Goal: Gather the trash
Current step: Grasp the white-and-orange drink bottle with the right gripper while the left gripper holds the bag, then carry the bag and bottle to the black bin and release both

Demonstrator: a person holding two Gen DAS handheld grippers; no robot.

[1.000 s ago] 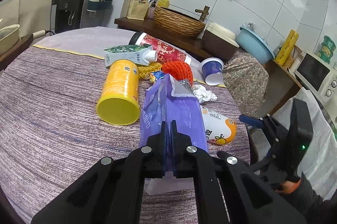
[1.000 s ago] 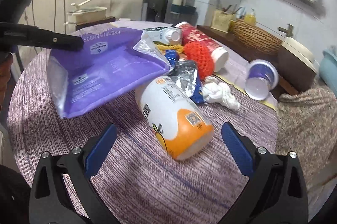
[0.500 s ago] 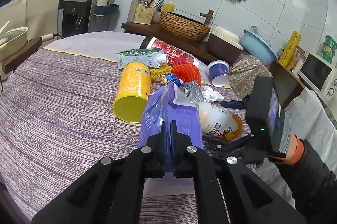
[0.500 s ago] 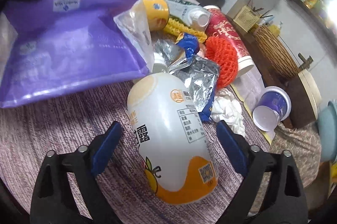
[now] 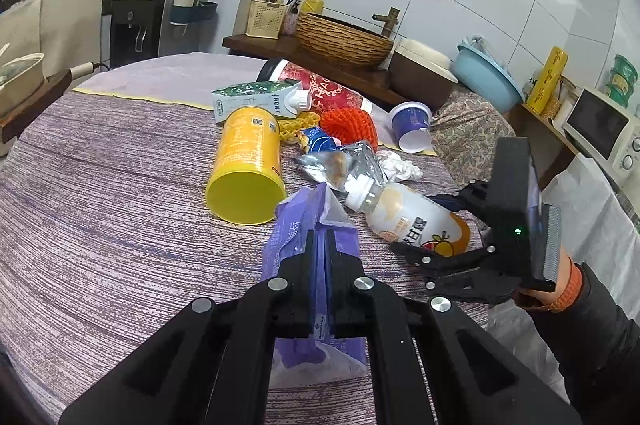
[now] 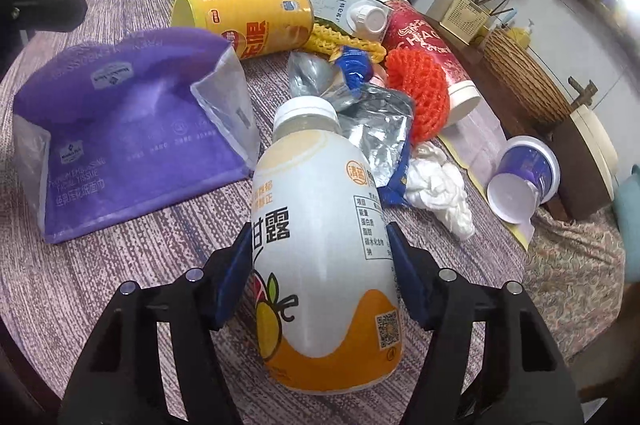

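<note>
Two grippers busy here: my left gripper (image 5: 318, 245) has its fingers pinched tight on the purple tissue bag (image 6: 132, 149), propping its mouth open as the trash sack. My right gripper (image 6: 320, 245) is closing around the drink bottle (image 6: 324, 237), pads about touching. It's lying on the worktop (image 6: 168, 253), white with an orange base, cap on, right beside the bag.

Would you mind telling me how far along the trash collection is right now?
Nothing looks bagged yet. The left gripper is shut on the purple bag, holding it open; the right gripper is closing around the white bottle, pads at its sides. Left on the table: yellow can, carton, red tube, orange netting, foil wrapper, tissue, purple cup.
</note>
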